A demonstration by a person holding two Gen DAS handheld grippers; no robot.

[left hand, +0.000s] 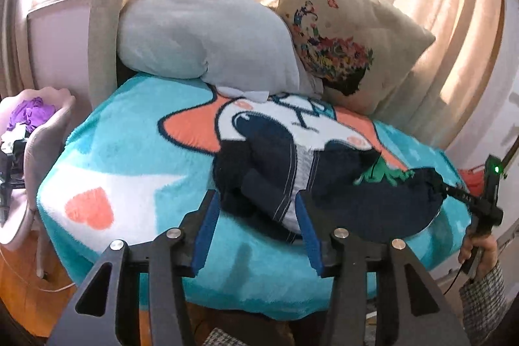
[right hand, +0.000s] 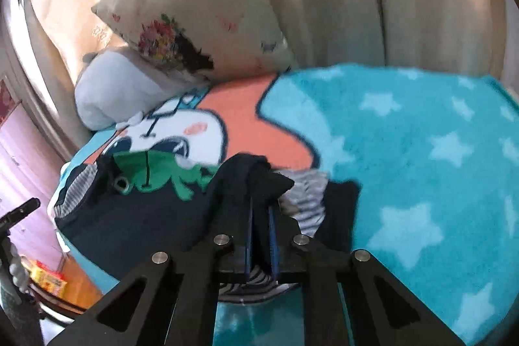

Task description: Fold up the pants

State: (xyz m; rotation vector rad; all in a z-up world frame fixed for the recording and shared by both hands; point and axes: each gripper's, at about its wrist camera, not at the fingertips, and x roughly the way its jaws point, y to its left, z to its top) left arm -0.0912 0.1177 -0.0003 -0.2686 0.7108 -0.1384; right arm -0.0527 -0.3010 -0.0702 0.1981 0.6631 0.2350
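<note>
The dark navy pants (left hand: 356,203) with a green print and a grey striped lining lie crumpled on the turquoise blanket (left hand: 129,158). My left gripper (left hand: 256,200) is open, its blue pads either side of the pants' near edge, holding nothing. My right gripper (right hand: 261,209) is shut on a fold of the navy pants (right hand: 146,216) and holds it bunched above the blanket (right hand: 405,151). The right gripper also shows in the left wrist view (left hand: 438,187) at the pants' right end, with the hand that holds it.
A grey plush pillow (left hand: 201,34) and a beige flowered cushion (left hand: 343,31) lean on the curtain at the bed's far end. A pink chair (left hand: 42,151) with purple clothes stands to the left. A small table with a yellow box (right hand: 48,278) is beside the bed.
</note>
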